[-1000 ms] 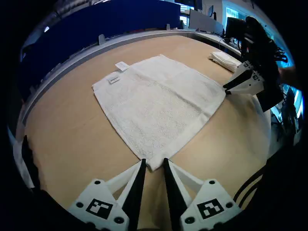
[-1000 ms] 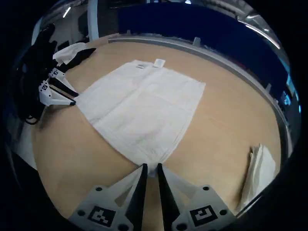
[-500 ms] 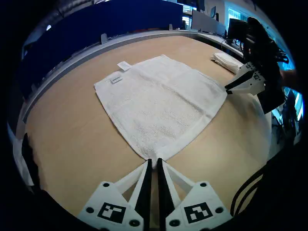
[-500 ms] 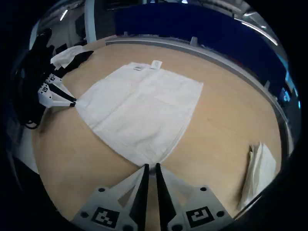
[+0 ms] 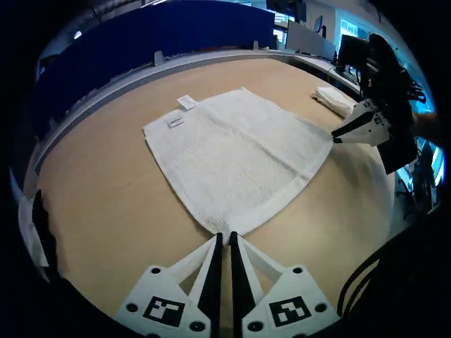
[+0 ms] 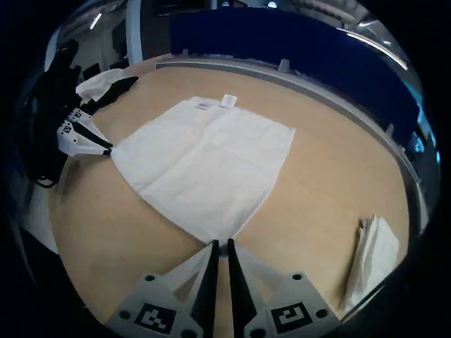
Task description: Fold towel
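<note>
The fingers (image 5: 209, 270) of the left gripper (image 5: 224, 235) and the right gripper (image 6: 219, 243), parted a second ago, are clenching near corners of the towel (image 5: 237, 152) lying flat at 12 o'clock on the surface (image 5: 101, 186); folding is becoming possible.

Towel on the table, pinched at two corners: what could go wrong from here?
1. The left gripper and right gripper each pinch only the very tip of a towel corner; it may slip out when lifted.
2. The far edge lies loose, so uneven lifting could skew the fold.
3. The folded cloth by the table edge could be swept.
</note>
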`<state>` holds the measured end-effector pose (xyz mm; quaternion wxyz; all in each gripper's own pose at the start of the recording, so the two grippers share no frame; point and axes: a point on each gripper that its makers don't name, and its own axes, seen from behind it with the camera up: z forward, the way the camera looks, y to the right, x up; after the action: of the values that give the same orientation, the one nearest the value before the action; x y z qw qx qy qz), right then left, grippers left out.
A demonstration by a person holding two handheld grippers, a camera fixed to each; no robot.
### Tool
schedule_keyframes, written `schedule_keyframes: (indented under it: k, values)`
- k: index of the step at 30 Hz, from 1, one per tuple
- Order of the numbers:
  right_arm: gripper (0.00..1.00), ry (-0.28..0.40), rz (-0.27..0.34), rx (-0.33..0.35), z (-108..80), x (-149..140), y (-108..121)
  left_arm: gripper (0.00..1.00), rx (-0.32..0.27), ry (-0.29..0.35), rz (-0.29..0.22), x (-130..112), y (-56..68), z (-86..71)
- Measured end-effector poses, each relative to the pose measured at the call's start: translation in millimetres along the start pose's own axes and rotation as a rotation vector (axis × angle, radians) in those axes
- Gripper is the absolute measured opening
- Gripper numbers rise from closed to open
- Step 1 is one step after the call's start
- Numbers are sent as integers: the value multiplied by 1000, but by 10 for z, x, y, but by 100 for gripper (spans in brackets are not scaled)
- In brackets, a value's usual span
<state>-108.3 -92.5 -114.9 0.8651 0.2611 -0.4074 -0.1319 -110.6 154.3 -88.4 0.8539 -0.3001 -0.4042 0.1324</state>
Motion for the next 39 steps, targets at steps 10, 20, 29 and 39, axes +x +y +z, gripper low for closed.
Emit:
schedule_keyframes:
  k: [10,20,29,39]
  values:
    - [11,49,-5,-5,-266,313,22,10,22,45,-46,257,-50,-262]
    - [11,79,-7,-7,-600,541,-18,10,39,94,-74,501,-48,-615]
    - [11,92,2,-5,-904,661,-77,10,47,119,-109,596,32,-902]
    - [11,93,23,3,-1036,699,-119,10,45,130,-138,594,82,-1038]
